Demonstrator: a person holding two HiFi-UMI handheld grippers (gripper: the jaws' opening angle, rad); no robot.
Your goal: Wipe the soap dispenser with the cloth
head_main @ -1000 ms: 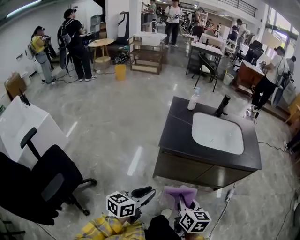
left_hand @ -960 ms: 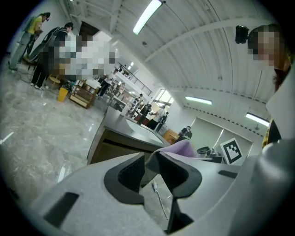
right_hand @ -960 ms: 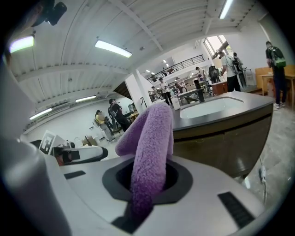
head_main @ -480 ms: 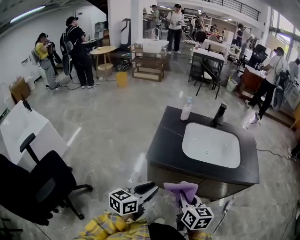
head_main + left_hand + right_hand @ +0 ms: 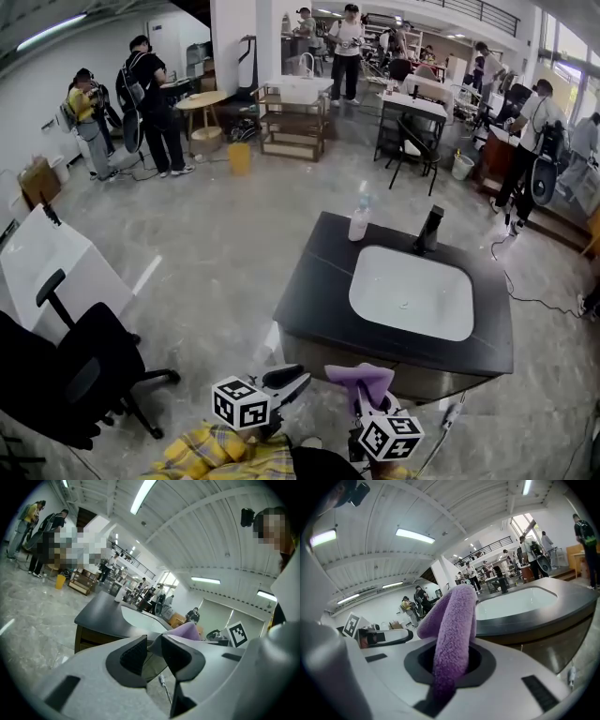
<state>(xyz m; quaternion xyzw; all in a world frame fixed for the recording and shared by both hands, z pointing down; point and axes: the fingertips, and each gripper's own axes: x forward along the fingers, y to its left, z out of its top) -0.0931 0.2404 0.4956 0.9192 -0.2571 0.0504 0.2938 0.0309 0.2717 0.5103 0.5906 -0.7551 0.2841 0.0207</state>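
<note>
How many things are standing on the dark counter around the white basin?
2. The soap dispenser stands near the counter at its far left corner; the black faucet stands right of it, behind the basin. Small items could be missed at this distance.

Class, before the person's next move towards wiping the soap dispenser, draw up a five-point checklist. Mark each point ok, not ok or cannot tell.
1. Cloth gripped in the right tongs: ok, it is clamped between the jaws.
2. Left tongs free: ok, the jaws are apart with nothing between them.
3. Soap dispenser upright on the counter: ok, it stands at the far left corner.
4. Dispenser within reach: not ok, both tongs are at the counter's near side and the dispenser is at the far side.
5. Where the dispenser needs wiping: cannot tell, it is too small in the head view.
</note>
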